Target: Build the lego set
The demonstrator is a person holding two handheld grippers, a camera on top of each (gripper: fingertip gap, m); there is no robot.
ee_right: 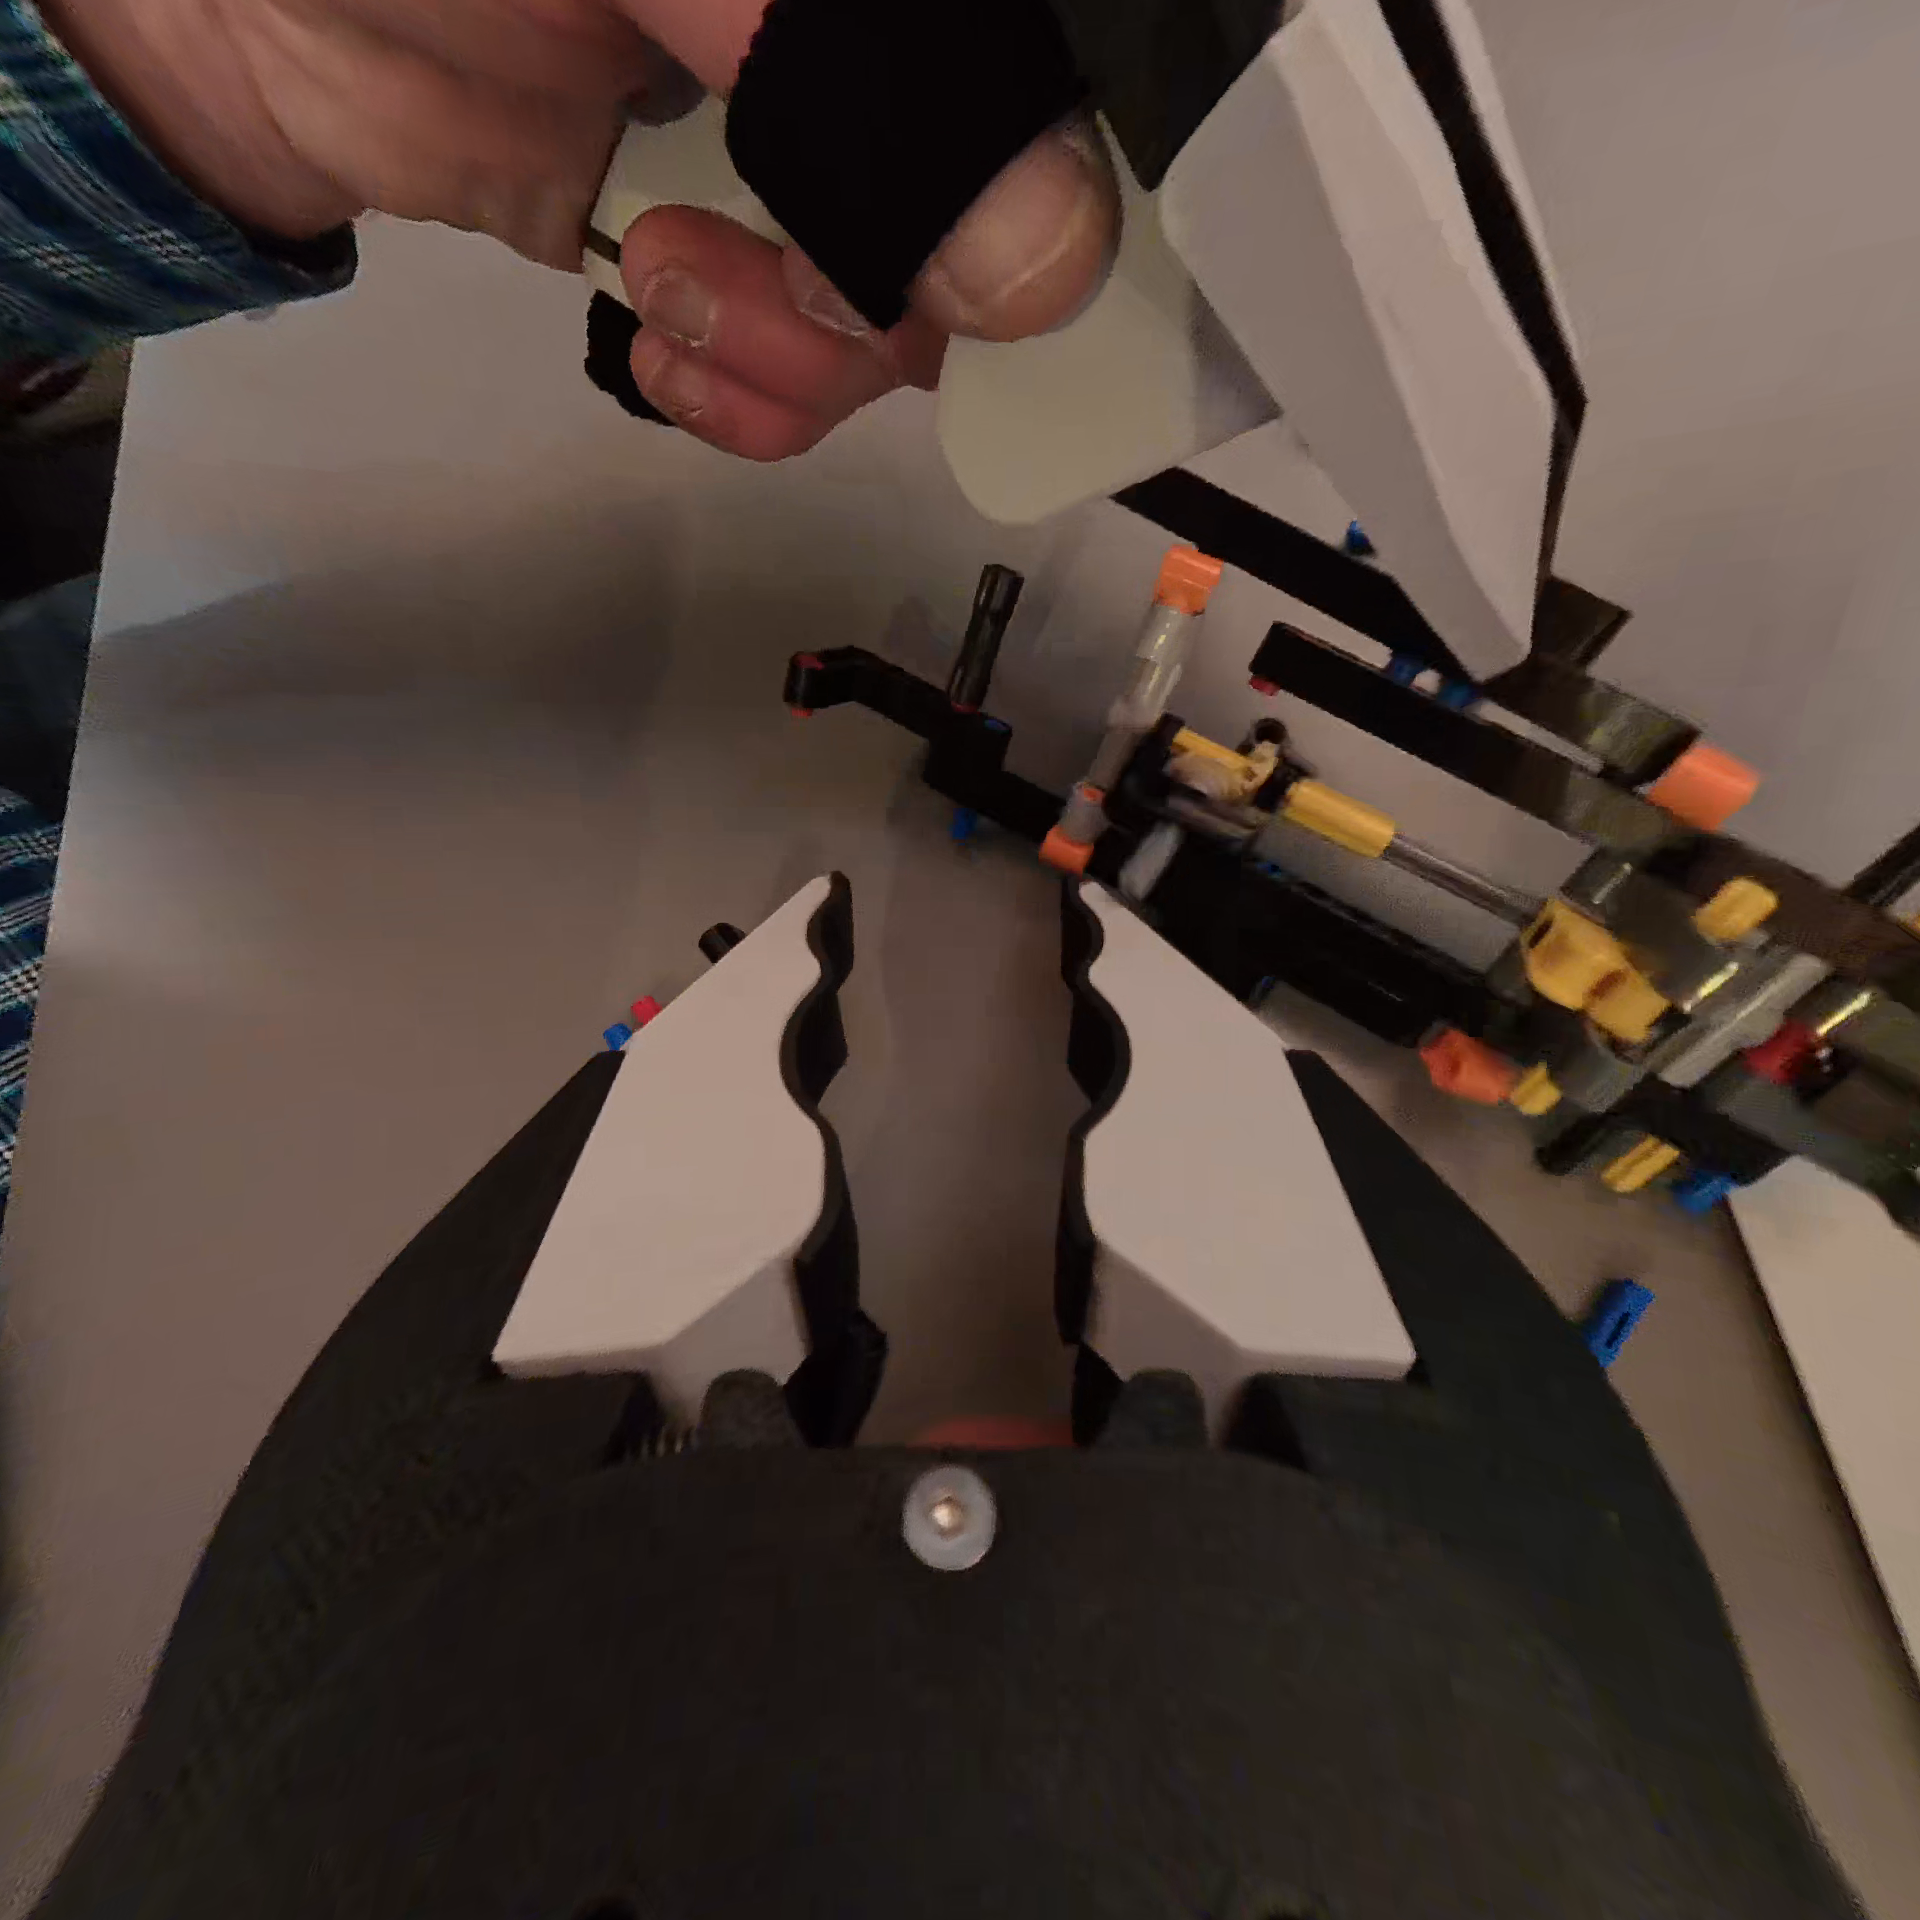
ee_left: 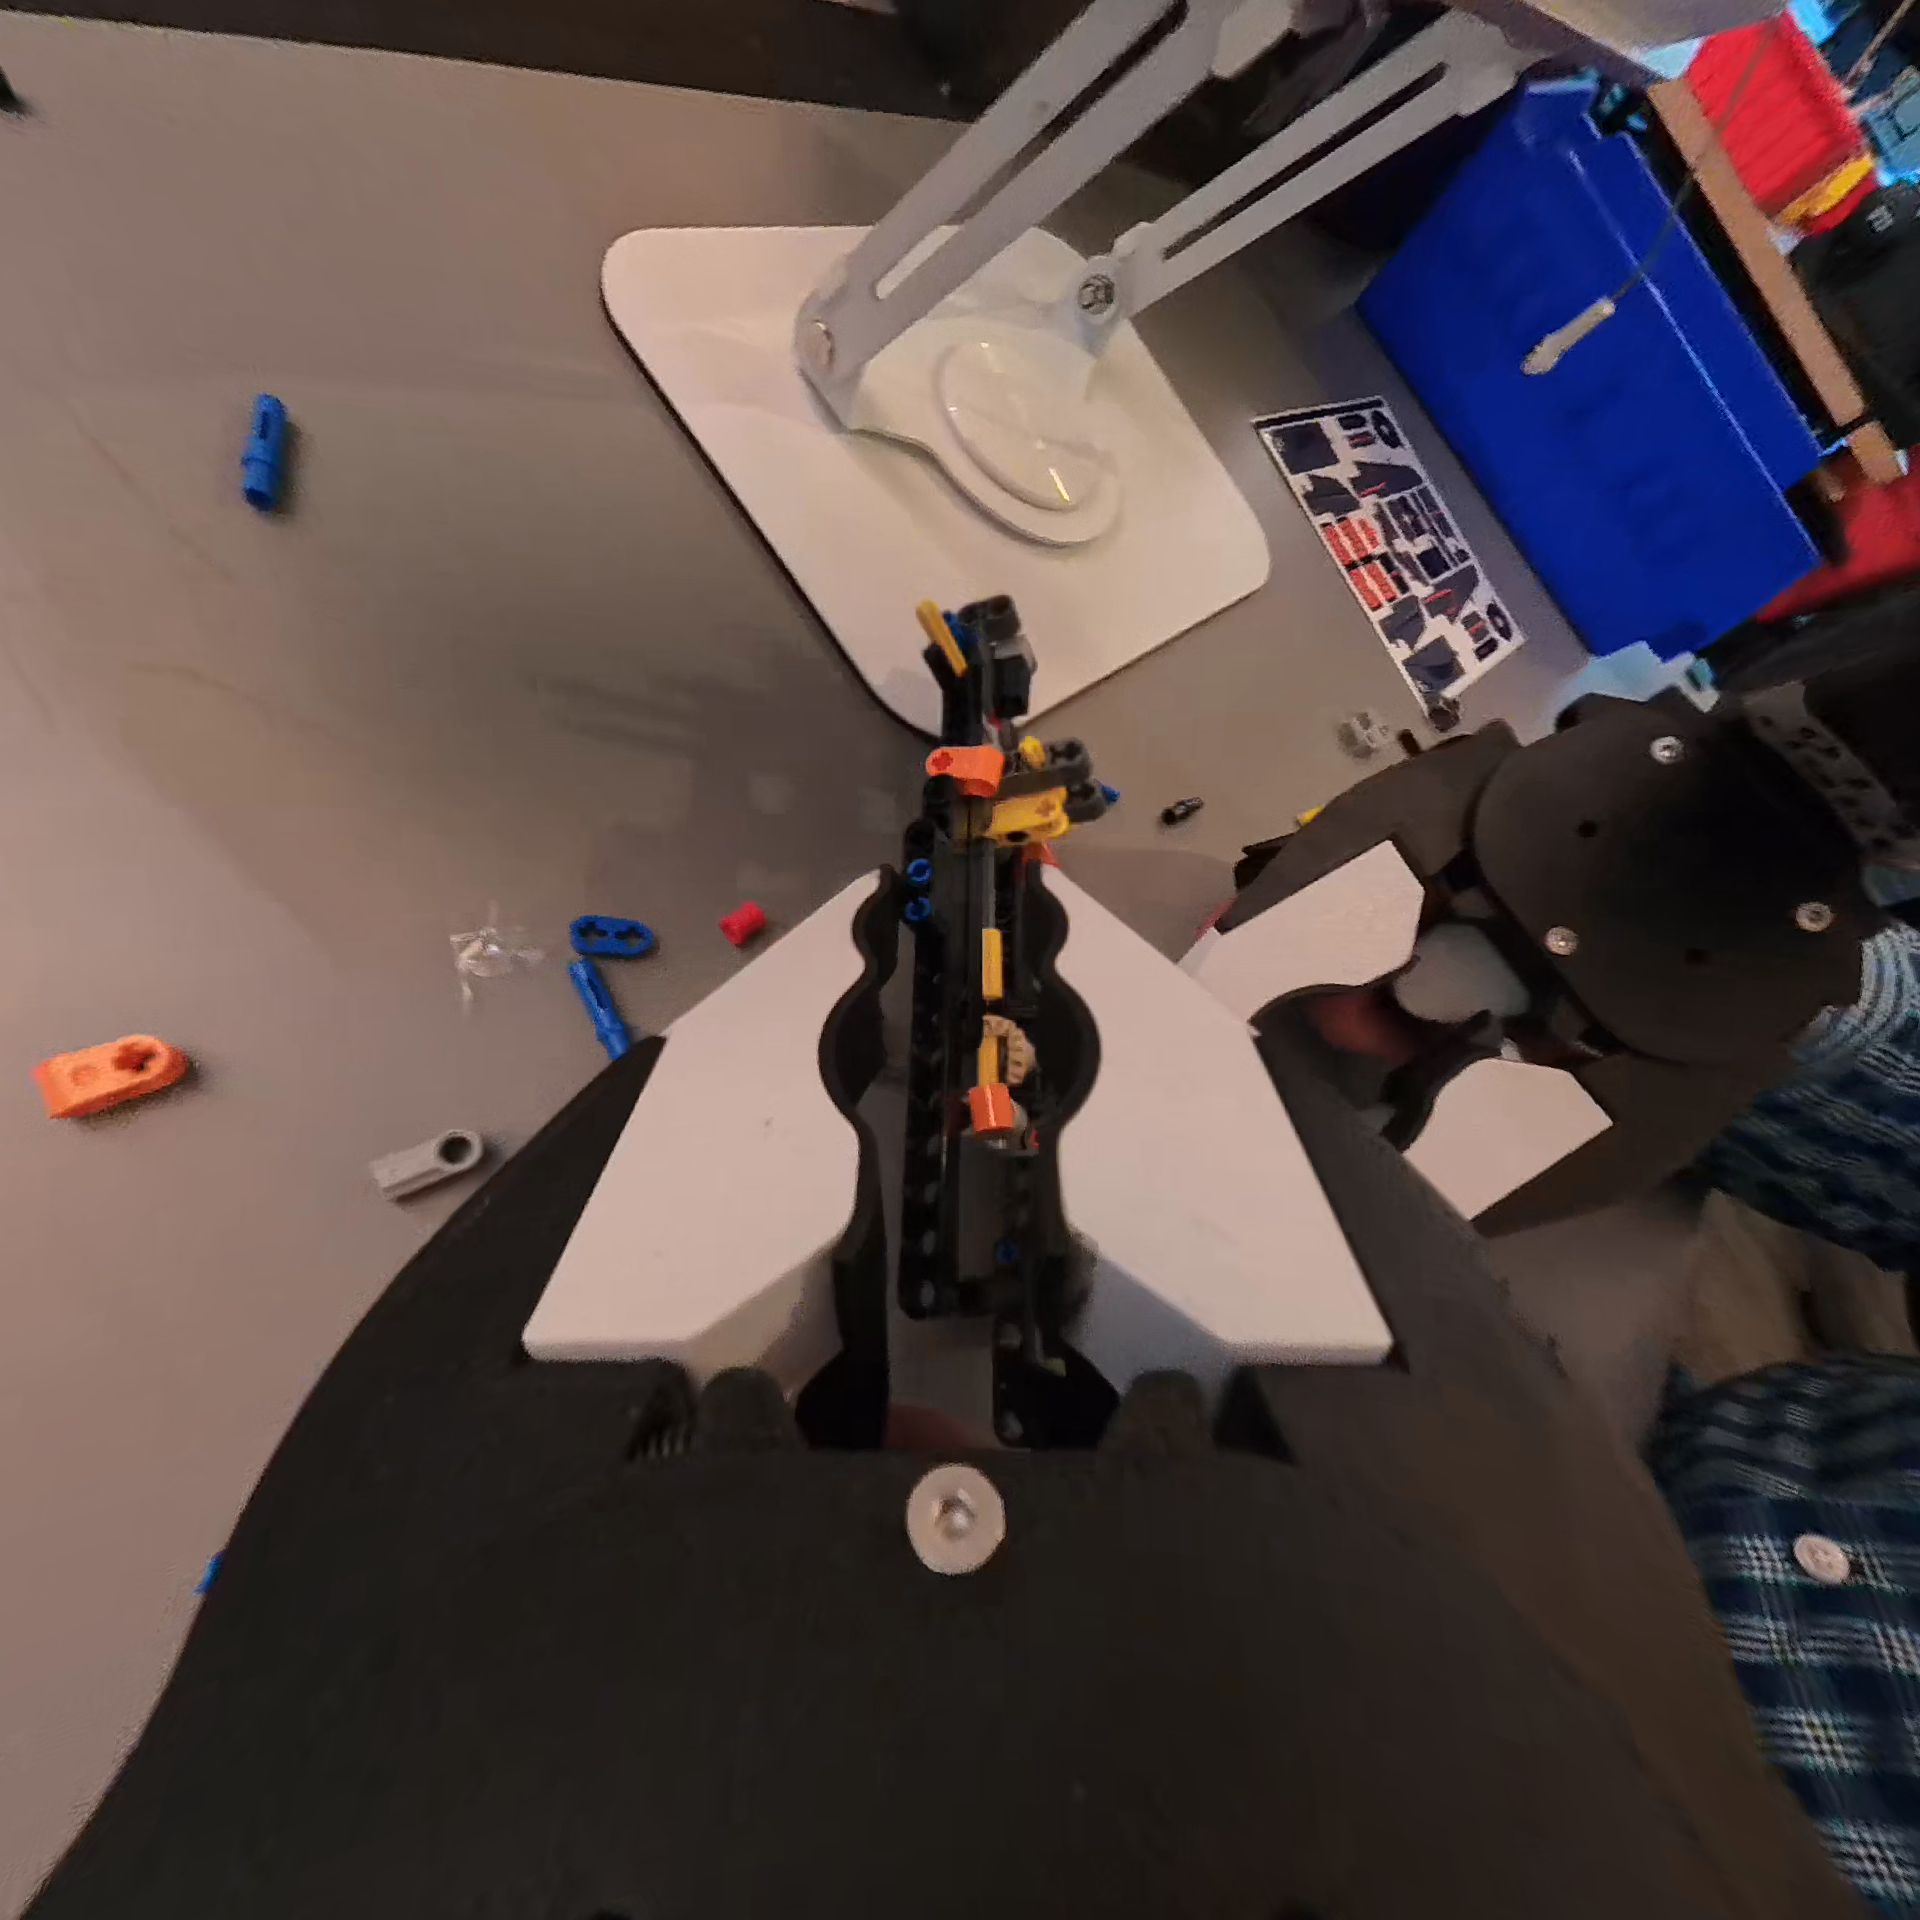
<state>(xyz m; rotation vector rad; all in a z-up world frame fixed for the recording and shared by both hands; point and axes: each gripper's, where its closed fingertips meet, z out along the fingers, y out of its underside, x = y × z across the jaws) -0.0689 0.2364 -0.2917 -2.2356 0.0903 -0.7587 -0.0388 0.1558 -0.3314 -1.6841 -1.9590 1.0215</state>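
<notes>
The grey table top (ee_left: 416, 675) is filling both views. A white flat-based stand (ee_left: 935, 447) is sitting at the upper centre of the left wrist view, a blue plastic bin (ee_left: 1600, 395) at the upper right. The left gripper (ee_left: 961, 914) is pinching the long black, yellow and orange lego assembly (ee_left: 966, 935) at frame centre. The right gripper (ee_right: 956, 904) is hanging with its jaws spread and holding nothing, the assembly lying to its right. A small orange lego connector (ee_left: 109, 1075) is lying at the far left.
</notes>
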